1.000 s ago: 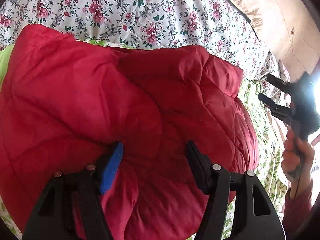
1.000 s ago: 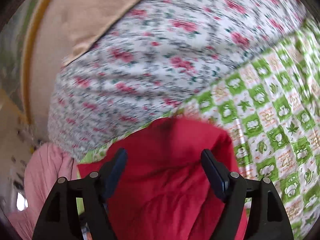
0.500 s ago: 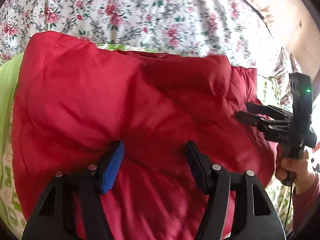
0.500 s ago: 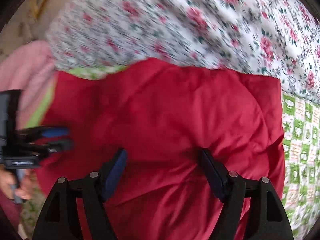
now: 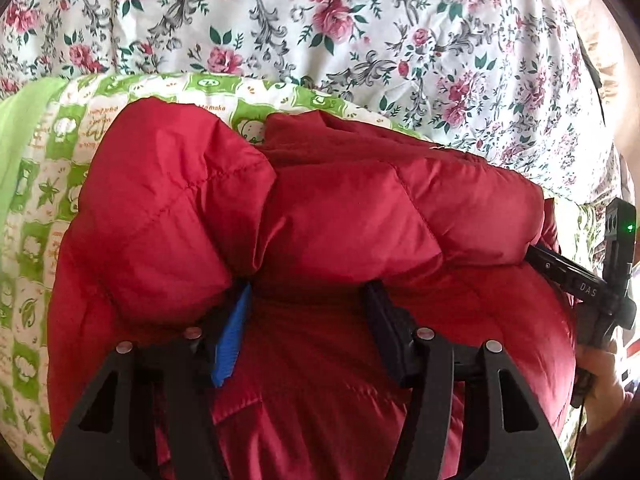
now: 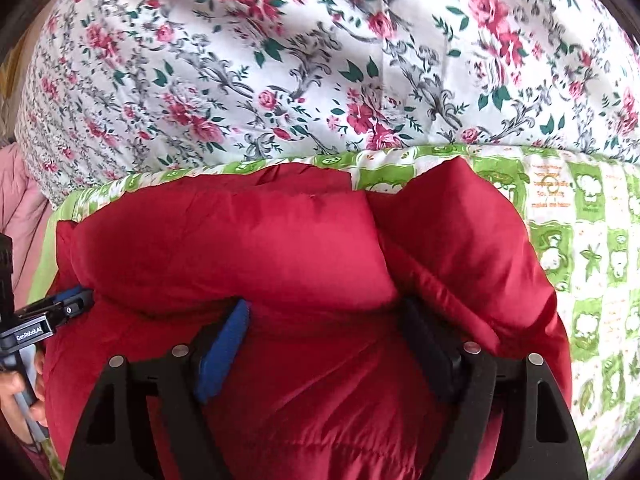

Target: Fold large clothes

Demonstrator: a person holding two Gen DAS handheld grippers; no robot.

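a puffy, quilted red padded jacket [image 5: 344, 216] lies bunched in a mound on a green-and-white checked quilt with small cartoon prints [image 5: 36, 216], which is spread over a bed covered by a white sheet patterned with pink roses and grey-green leaves [image 5: 360, 40]. the jacket's upper part is folded over toward the cameras, forming a thick roll across the middle with a deep crease beneath it.

in the left wrist view, the left tongs [image 5: 308, 320] reach into that crease with their two fingers apart, one faced with a blue pad [image 5: 232, 340] and the other black; red fabric fills the gap between them and the tips are tucked under the roll. at the right edge of this view, the right tongs [image 5: 560, 268] touch the jacket's right end, held by a hand [image 5: 604, 380]; from here their tips are hidden by fabric.

in the right wrist view, the right tongs [image 6: 324, 328] also sit with fingers spread wide, tips buried under the folded roll, jacket cloth between them. at the left edge the left tongs [image 6: 72, 304] press against the jacket's left end. a pink garment [image 6: 20, 200] shows at the far left beyond the quilt's edge.
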